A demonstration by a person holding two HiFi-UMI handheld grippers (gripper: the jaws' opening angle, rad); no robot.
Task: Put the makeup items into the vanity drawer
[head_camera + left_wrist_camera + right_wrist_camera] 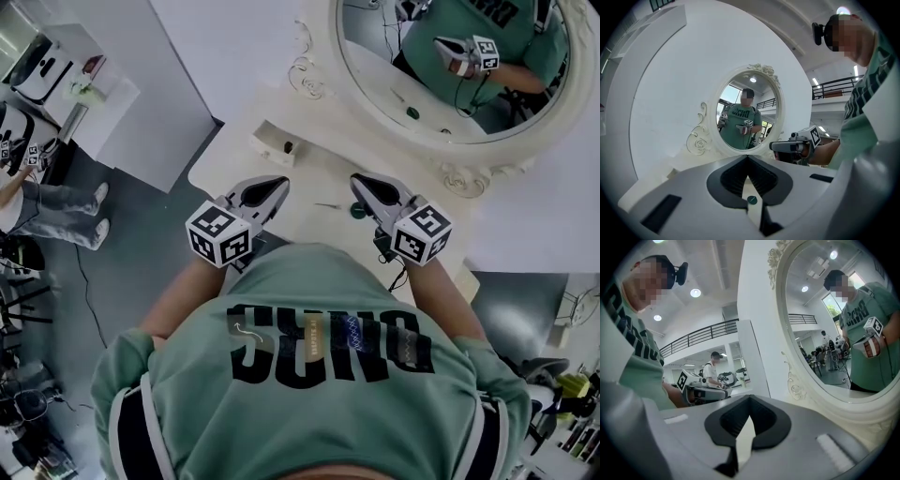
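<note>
I hold both grippers side by side over the white vanity top (234, 155), pointing at the oval mirror (441, 142). My left gripper (279, 184) (747, 157) is shut with nothing between its pads. My right gripper (359, 180) (749, 398) is also shut and empty. A dark green round item (357, 210) lies just under the right gripper, and a thin stick (328, 205) lies between the two grippers. A small dark item (288, 147) sits by a low white box (267, 141) at the back left of the top. A small green cap (751, 199) shows through the slit below the left jaws.
The mirror's ornate white frame (701, 140) rises right behind the items. Grey floor drops off left of the vanity, with a white desk (141, 84) beyond it and another person's legs (56, 206). My own torso fills the lower half of the head view.
</note>
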